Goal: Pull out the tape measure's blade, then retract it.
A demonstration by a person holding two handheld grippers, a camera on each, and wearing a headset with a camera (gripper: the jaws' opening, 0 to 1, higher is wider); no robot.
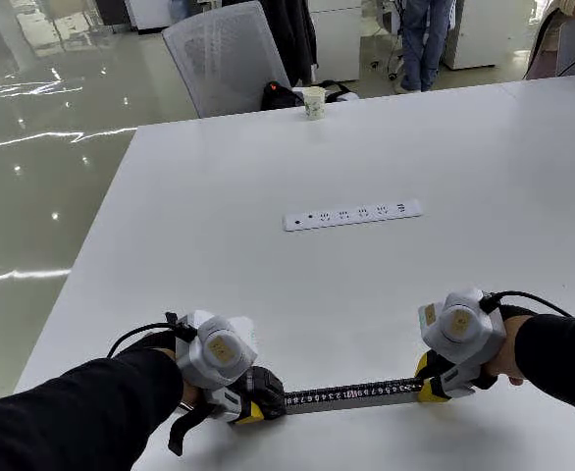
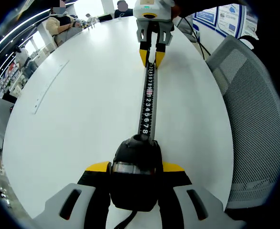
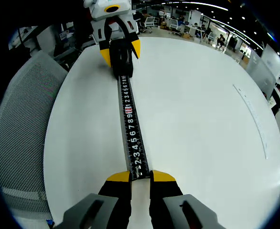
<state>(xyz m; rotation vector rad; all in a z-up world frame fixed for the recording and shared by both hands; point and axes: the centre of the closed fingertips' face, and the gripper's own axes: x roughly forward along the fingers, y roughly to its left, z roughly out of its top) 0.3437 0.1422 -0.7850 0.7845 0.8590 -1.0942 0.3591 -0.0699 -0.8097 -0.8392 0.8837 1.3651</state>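
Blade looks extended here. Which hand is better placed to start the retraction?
Right, probably. The right tool pinches the tip of the blade and can feed it back toward the case. The left tool is clamped around that case.

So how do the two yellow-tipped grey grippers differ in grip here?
The left gripper is shut on the black tape measure case; the right gripper is shut on the tip of its black numbered blade. The left gripper's jaws stand wide around the case; the right gripper's are nearly together. Both face each other along the pulled-out blade.
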